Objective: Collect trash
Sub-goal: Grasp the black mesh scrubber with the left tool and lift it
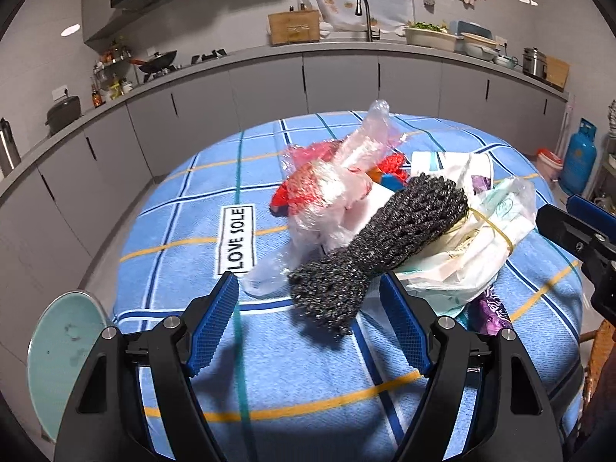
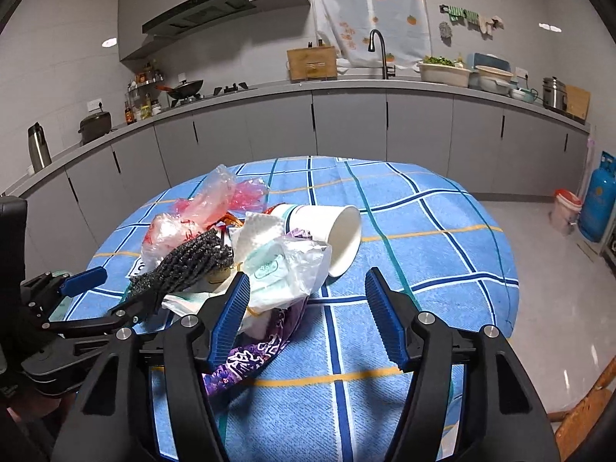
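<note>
"LOVE SOLE" in black letters on a white label (image 1: 236,241), sewn on blue checked tablecloth (image 1: 184,208)

Left gripper (image 1: 310,331) and right gripper (image 2: 308,319) look alike: glossy black plastic arms with triangular cut-outs, round silver screws at the joints, and ribbed blue finger pads (image 1: 213,327).
</note>
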Tool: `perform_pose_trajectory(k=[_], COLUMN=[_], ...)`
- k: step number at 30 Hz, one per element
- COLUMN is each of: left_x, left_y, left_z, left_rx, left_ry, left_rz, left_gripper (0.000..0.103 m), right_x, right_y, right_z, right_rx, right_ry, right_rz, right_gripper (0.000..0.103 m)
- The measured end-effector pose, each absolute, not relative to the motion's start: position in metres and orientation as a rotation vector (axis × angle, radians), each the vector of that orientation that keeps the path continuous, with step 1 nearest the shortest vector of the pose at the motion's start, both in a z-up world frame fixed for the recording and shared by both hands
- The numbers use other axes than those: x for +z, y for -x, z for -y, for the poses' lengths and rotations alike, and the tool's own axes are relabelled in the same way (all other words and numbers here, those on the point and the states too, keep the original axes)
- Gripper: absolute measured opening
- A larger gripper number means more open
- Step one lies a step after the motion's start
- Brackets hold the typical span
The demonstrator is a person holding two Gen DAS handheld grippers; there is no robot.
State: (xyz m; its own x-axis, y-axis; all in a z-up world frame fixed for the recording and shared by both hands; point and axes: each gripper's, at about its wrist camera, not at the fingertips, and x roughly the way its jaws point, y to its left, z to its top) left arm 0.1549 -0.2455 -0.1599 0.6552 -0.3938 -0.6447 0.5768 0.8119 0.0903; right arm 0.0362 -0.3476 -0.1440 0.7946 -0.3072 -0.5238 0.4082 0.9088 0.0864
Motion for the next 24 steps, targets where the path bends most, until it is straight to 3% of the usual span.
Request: perform_pose_trajectory(k=[2,4,5,7,10,24], left_x=[-0.163,-0.167,-0.168,-0.169,-0.167,-0.113], left_y=[-0.156,-0.157,-0.157,-0.155,-0.15,-0.131], left_z=[0.248,0.249,0.25,0.252,0.251,0.205], left_rx=[-0.578,-0.607,-0.619,-0.643,-0.67,-0.58], left_ry=[-0.298,-0.293,-0.292,-0.298,-0.303,-0.251], left_rz=[-0.666,-0.686,-0.693,-0.697,-0.691,-0.545], left_gripper=[0.07,0.051,0.048,0.025,0.015,0.012], right_x=[-0.146,-0.147,-0.147,-0.148,-0.148,-0.143], right_y=[-0.037,-0.038,-0.038,-0.038,-0.037,-0.046], right_z=[0.348,0.349,0.351,0.351,0.35,0.361], right_rx=[-0.387,-0.39,-0.391,-0.393,-0.393,-0.383], right_ry=[-0.201,-0.201,-0.205,-0.209,-0.21,-0.259], right_rz=[-0.531,-0.534,-0.536,-0.538,-0.536,-0.528], right_gripper=[0.062,0.063,0.063,0.063,0.063,0.064])
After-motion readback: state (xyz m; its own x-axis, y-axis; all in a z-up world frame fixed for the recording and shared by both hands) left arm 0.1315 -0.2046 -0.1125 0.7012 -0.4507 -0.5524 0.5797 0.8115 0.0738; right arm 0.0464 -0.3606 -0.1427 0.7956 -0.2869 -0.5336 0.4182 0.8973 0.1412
